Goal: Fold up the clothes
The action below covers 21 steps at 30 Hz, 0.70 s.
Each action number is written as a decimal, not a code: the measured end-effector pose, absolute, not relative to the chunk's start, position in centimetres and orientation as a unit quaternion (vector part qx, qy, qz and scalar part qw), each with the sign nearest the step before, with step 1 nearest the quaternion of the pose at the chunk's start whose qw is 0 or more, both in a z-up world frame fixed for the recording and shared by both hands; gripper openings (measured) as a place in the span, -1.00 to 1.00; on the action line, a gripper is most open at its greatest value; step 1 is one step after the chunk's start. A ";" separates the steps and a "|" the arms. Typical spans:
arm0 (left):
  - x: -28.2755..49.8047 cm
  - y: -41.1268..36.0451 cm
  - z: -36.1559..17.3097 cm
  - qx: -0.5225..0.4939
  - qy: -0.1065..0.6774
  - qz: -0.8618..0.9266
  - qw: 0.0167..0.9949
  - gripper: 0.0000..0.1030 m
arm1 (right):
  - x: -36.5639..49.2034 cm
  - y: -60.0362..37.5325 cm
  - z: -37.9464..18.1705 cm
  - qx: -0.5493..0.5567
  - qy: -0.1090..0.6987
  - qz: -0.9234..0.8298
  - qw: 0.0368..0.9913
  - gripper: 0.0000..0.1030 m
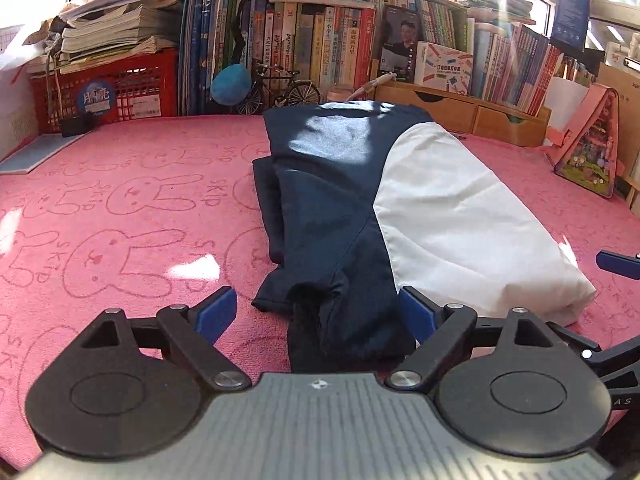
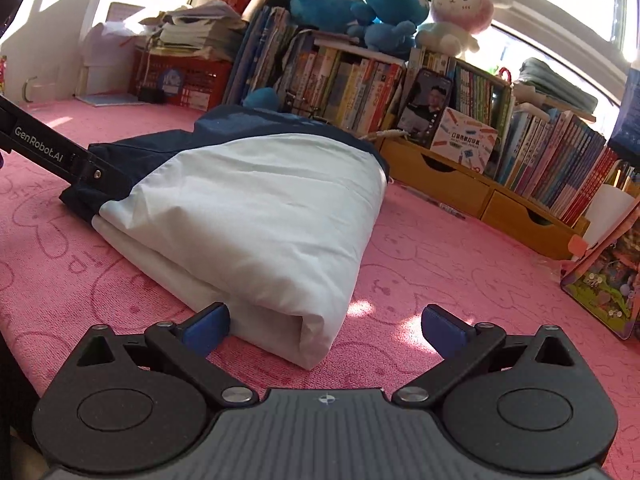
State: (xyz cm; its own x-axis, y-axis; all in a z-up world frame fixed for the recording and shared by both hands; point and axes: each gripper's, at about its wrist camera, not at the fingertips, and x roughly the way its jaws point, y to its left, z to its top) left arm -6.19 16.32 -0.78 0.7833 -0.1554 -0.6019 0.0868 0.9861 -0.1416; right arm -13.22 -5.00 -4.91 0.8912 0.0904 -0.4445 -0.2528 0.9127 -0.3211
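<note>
Garment [image 1: 340, 208], navy-white, folded on pink surface [image 1: 120, 208]; left claw [image 1: 316, 312] and right claw [image 2: 324, 324] agape, empty. Risk: snagged layers unfolding.

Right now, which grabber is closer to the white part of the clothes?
Right. The right gripper has the white part between its open fingers; the left gripper is around the dark blue part beside it.

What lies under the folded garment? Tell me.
The pink bunny towel lies under the garment and spreads around it. Anything between its folded layers is covered.
</note>
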 end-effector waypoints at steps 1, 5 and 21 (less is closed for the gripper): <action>-6.0 16.9 -0.8 -0.074 0.327 -0.062 0.940 0.73 | -13.1 -4.4 -5.0 -0.196 0.207 0.082 0.955 1.00; -6.2 16.6 -0.9 -0.058 0.331 -0.041 0.941 0.75 | -12.8 -1.8 -5.5 -0.242 0.179 0.057 0.952 1.00; -6.7 16.2 -1.4 -0.007 0.333 -0.023 0.943 1.00 | -12.2 -4.6 -5.7 -0.236 0.183 -0.026 0.954 0.99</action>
